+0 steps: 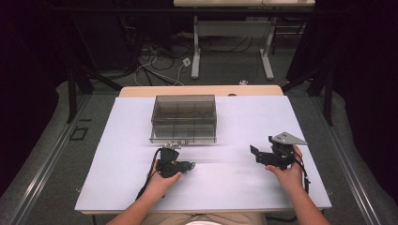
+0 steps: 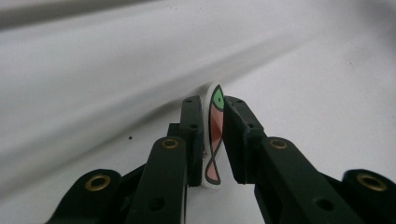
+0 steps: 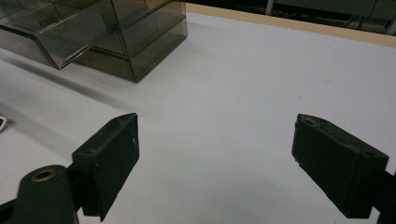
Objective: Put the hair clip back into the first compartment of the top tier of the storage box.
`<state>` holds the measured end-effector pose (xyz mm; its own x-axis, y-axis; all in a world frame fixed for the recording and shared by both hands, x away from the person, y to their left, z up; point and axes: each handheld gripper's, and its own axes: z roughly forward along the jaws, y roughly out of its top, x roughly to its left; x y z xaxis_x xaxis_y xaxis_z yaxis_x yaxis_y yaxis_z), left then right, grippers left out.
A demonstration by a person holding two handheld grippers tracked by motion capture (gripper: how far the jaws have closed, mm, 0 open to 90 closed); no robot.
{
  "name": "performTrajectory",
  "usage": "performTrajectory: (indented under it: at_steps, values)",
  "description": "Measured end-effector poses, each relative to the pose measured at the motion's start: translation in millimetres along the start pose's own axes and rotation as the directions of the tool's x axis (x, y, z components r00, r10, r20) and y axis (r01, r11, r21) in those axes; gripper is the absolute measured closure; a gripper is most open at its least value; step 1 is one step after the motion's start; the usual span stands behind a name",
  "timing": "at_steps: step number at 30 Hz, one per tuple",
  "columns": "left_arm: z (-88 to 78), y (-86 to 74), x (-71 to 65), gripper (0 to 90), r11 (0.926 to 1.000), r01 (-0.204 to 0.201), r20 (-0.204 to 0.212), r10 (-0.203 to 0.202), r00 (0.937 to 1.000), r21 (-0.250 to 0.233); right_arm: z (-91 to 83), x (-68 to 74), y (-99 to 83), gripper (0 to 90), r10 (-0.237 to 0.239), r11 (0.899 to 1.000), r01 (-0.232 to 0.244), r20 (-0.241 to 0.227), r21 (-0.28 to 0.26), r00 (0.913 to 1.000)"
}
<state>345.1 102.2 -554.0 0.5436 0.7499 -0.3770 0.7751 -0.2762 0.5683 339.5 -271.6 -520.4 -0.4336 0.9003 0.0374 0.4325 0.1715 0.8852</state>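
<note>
A small flat white oval piece (image 2: 214, 135) printed with a green and orange fish shape stands on edge on the white table cover (image 2: 303, 70). My left gripper (image 2: 212, 109) is shut on it, one black pad on each flat face. In the high view the left gripper (image 1: 187, 165) lies low on the cover, just in front of a smoked clear drawer box (image 1: 184, 117). My right gripper (image 1: 256, 154) rests at the right with its jaws wide apart. In its own view the right gripper (image 3: 215, 140) has nothing between its pads, and the drawer box (image 3: 135, 42) stands at the upper left.
One drawer (image 3: 56, 37) of the box is pulled out toward the near side. The white cover (image 1: 244, 117) lies on a wooden table whose far edge (image 1: 202, 90) shows behind the box. Cables and another table's legs (image 1: 195, 51) are on the floor beyond.
</note>
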Motion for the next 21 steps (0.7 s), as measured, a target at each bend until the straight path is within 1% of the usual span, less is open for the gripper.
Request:
performTrajectory:
  at_steps: [2, 3, 4, 5, 6, 9, 10, 15, 18, 19, 20, 21]
  values:
    - [0.5, -0.2, -0.9, 79.7, 1.0000, -0.009, -0.001, 0.009, 1.0000, -0.003, 0.2, 0.1, 0.0, 14.6, 0.002, 1.000, -0.002, -0.005, -0.002, 1.0000]
    - [0.7, -0.5, -1.6, 79.7, 1.0000, -0.005, -0.002, 0.005, 1.0000, -0.003, 0.2, 0.1, 0.0, 14.6, 0.002, 1.000, -0.002, -0.005, -0.002, 1.0000]
    - [0.7, -0.5, -1.5, 79.9, 0.9999, -0.011, -0.002, 0.011, 0.9999, -0.003, 0.1, 0.2, 0.0, 14.7, 0.002, 1.000, -0.002, -0.005, -0.001, 1.0000]
    - [0.8, -0.7, -2.1, 80.1, 1.0000, -0.004, -0.001, 0.004, 1.0000, -0.004, 0.3, 0.0, -0.1, 14.6, 0.001, 1.000, -0.001, -0.004, -0.001, 1.0000]
    - [0.5, -0.4, -1.2, 80.2, 0.9998, -0.019, -0.001, 0.019, 0.9998, -0.001, 0.3, -0.2, -0.1, 14.6, 0.000, 1.000, 0.000, -0.002, 0.001, 1.0000]
    - [0.1, -0.6, -2.1, 81.0, 1.0000, -0.009, 0.002, 0.009, 1.0000, -0.003, 0.5, -0.2, -0.2, 14.7, 0.002, 1.000, -0.002, -0.002, 0.000, 1.0000]
    - [-0.1, -0.4, -1.7, 81.3, 0.9999, -0.017, 0.003, 0.017, 0.9999, -0.002, 0.4, -0.2, -0.2, 14.7, 0.001, 1.000, -0.001, -0.001, 0.002, 1.0000]
    - [-0.1, -0.7, -3.2, 82.7, 0.9998, -0.011, 0.006, 0.011, 0.9999, -0.018, 0.6, -0.4, -0.2, 14.7, -0.001, 1.000, 0.001, -0.001, 0.001, 1.0000]
    - [-1.1, -0.4, -3.3, 83.8, 0.9996, -0.023, 0.014, 0.023, 0.9996, -0.018, 0.5, -0.3, -0.2, 14.7, 0.001, 1.000, -0.001, -0.002, 0.000, 1.0000]
    - [-1.2, -0.6, -4.4, 84.2, 0.9997, -0.015, 0.015, 0.016, 0.9998, -0.018, 0.5, -0.4, -0.2, 14.7, 0.000, 1.000, 0.000, -0.001, 0.000, 1.0000]
    - [-1.0, -0.7, -4.4, 84.4, 0.9995, -0.025, 0.014, 0.025, 0.9996, -0.020, 0.5, -0.5, -0.2, 14.7, 0.000, 1.000, 0.000, -0.001, -0.001, 1.0000]
    - [-0.8, -0.8, -5.1, 84.5, 0.9995, -0.022, 0.015, 0.022, 0.9996, -0.023, 0.5, -0.5, -0.2, 14.7, 0.000, 1.000, 0.000, -0.001, -0.001, 1.0000]
